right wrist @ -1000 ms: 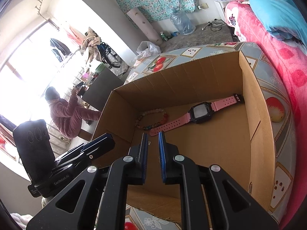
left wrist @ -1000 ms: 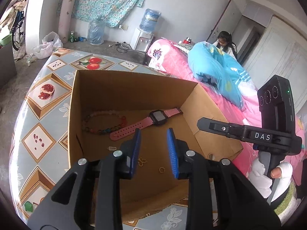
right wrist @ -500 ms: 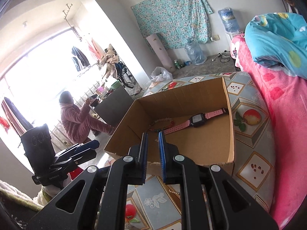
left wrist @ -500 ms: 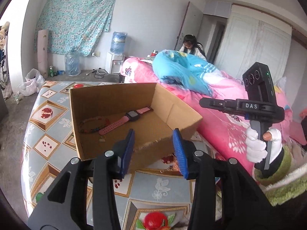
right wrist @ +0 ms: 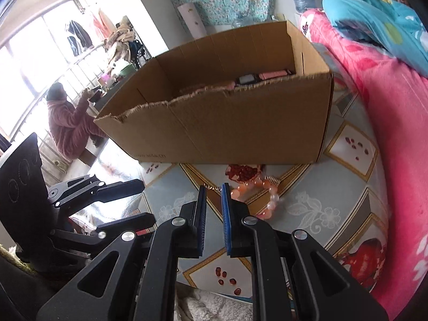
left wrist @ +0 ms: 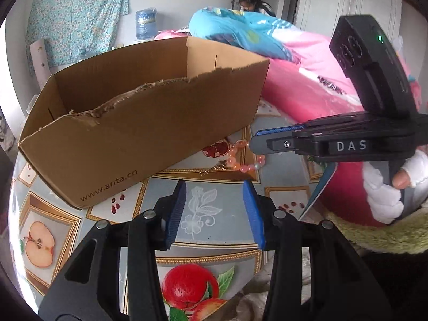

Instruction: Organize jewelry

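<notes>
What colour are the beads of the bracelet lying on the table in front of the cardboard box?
Translucent pink-orange bead bracelet; clearest in the right wrist view.

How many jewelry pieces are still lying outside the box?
2 that I can see: a pink bead bracelet and a thin gold chain beside it, on the tablecloth just past the cardboard box. Small pieces may be hidden.

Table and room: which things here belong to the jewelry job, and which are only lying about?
For the job:
pink bracelet on the table, before the box
thin gold chain beside it
box
pink watch inside it
left gripper, open
right gripper, narrow gap, empty

Lying about:
water bottle
blue quilt
hanging clothes
</notes>
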{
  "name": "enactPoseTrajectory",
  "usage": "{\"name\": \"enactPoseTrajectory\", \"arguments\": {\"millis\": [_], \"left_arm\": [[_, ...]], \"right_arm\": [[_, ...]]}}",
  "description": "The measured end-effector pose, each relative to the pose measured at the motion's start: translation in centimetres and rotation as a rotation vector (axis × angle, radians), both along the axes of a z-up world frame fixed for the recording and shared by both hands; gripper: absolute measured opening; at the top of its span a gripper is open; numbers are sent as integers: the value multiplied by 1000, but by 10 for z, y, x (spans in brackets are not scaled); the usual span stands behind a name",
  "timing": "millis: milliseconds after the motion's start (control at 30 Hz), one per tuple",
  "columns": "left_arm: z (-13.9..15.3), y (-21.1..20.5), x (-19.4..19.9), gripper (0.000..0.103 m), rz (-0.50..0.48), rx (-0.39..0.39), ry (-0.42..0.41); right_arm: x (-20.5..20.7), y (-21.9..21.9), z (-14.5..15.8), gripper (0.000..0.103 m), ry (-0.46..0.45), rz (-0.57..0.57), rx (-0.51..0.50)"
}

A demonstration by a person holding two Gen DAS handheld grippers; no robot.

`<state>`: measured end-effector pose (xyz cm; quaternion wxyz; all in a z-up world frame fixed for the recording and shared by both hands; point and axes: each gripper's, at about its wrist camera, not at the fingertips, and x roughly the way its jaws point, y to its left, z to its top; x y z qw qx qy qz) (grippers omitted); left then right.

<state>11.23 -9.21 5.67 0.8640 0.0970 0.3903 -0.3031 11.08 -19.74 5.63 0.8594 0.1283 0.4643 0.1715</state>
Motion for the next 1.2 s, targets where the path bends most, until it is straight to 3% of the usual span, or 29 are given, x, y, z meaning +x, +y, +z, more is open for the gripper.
{"name": "enactPoseTrajectory", "arguments": {"millis": [67,267,433,600,667,1200], "left_arm": [[-8,-10,7,37,-2,45,-19],[-22,-23,32,34,11,54,-2],[-37,-37,42,19,-5,106,25],[-40,-39,42,11,-12,102,17],[-40,-39,43,1,-14,97,18],[-26,12,28,0,84,-73,84]], "right_arm": [[-3,0,-5,12,6,-13,-4],[-10,-2,-3,12,-12,-34,-12],[-12,-5,-2,12,-7,-52,6],[-13,-9,-5,12,-5,-65,21],[-13,-11,-6,12,-1,-67,28],[-6,-2,-3,12,-7,-24,36]]}}
